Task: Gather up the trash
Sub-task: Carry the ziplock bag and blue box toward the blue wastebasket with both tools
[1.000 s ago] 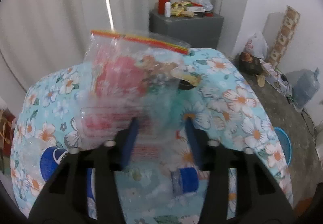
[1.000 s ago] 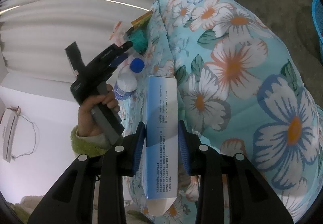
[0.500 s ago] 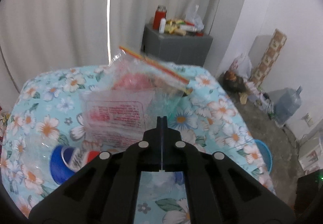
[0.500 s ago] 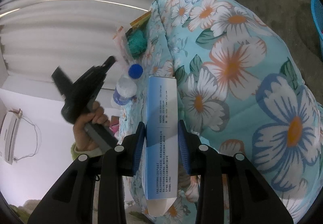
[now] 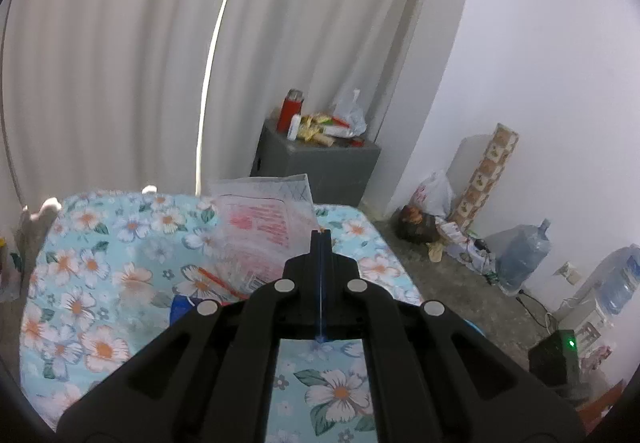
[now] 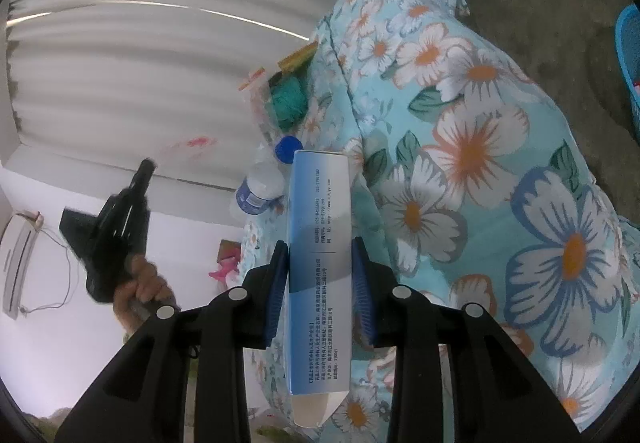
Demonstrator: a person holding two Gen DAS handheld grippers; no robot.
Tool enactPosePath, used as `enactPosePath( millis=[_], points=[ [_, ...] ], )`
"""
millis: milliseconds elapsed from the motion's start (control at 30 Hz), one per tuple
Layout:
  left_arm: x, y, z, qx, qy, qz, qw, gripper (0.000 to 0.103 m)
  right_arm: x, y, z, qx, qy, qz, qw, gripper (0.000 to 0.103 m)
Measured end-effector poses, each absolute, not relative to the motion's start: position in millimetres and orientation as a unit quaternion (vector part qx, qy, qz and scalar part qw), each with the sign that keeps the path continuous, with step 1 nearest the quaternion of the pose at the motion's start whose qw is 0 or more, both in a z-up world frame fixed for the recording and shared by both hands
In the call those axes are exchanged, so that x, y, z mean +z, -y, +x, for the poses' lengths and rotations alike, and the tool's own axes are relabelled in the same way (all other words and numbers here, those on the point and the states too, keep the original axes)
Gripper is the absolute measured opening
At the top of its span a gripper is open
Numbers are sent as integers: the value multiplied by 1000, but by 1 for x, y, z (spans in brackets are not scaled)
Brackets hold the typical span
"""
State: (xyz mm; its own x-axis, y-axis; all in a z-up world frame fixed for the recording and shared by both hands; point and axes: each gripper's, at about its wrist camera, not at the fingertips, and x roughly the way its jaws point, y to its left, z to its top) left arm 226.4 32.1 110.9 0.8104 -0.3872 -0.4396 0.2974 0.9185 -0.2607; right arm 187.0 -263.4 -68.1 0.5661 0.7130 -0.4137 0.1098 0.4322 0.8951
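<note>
The left tool (image 5: 321, 239) has its fingers pressed fully together, and a clear plastic bag (image 5: 260, 227) with red print appears to hang from their tips; whether the film is really pinched between them cannot be told for sure. The bag stands just ahead and to the left of the tips, above the floral cloth (image 5: 100, 263) that covers the surface below. In the right wrist view the same left tool (image 6: 146, 167) is held up in a hand (image 6: 140, 283), off to the left of the right tool. The right tool (image 6: 320, 255) is partly open, its blue pads (image 6: 276, 291) clamped on the two long sides of a blue-and-white carton (image 6: 320, 243), which runs forward between the fingers with one end sticking out behind them. Just beyond the carton's far end lies a plastic bottle with a blue cap (image 6: 264, 179), and farther ahead a zip bag with green stuff inside (image 6: 286, 99), both on the floral cloth.
</note>
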Motion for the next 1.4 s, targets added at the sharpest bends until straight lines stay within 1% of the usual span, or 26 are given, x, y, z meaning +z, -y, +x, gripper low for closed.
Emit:
enactPosePath(
  millis=[300, 700, 1133, 1400],
  points=[
    [134, -24, 182, -223, -227, -78, 945, 0, -46, 273, 173, 201, -391, 492, 751, 31],
    [149, 40, 153, -321, -216, -47, 921, 0, -26, 308, 130, 172, -335, 511, 773, 31],
    [150, 113, 135, -382, -229, -6, 895, 0, -25, 343, 100, 153, -290, 535, 779, 31],
    [146, 162, 129, -414, -243, 14, 877, 0, -38, 371, 77, 147, -264, 567, 766, 31]
  ],
)
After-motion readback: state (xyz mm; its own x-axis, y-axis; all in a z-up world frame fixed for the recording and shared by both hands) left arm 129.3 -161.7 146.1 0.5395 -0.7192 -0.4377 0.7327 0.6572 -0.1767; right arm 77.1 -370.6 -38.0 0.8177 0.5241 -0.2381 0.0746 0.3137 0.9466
